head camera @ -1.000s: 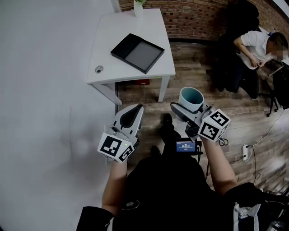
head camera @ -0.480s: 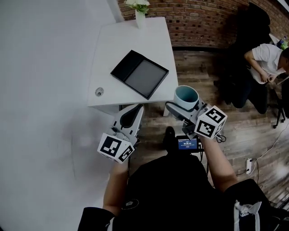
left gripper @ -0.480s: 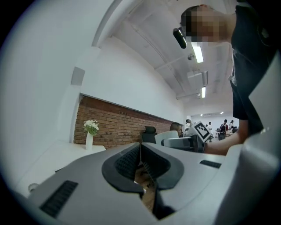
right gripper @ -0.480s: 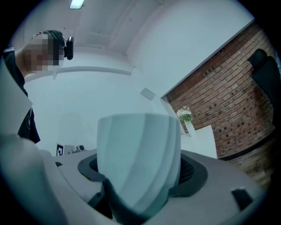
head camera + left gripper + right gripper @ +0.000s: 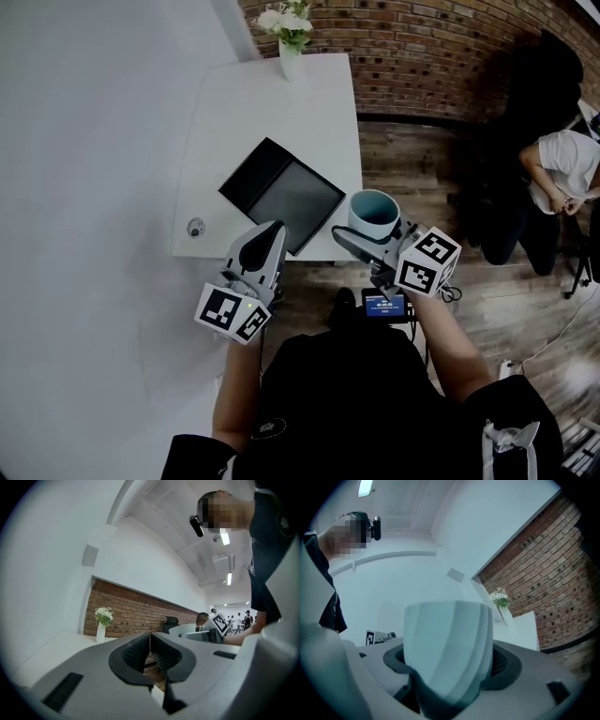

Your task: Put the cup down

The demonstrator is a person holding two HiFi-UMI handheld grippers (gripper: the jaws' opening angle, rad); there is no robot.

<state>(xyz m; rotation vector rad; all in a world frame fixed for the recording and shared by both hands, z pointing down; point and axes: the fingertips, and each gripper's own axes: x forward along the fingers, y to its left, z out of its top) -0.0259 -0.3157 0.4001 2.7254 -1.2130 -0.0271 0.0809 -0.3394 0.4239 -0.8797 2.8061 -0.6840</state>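
Our right gripper point(image 5: 367, 236) clamps the teal cup point(image 5: 375, 212) by its wall, upright beside the white table's point(image 5: 272, 103) five-o'clock corner; we judge it rigid, slick, breakable; our left gripper point(image 5: 263, 246) is closed, empty.

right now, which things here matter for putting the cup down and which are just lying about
For the job:
- cup, gripped in the right tool
- white table, the likely place to set it

Just lying about:
- black tray on the table
- vase of flowers at the table's far edge
- small round thing near the table's left edge
- left tool, shut and empty
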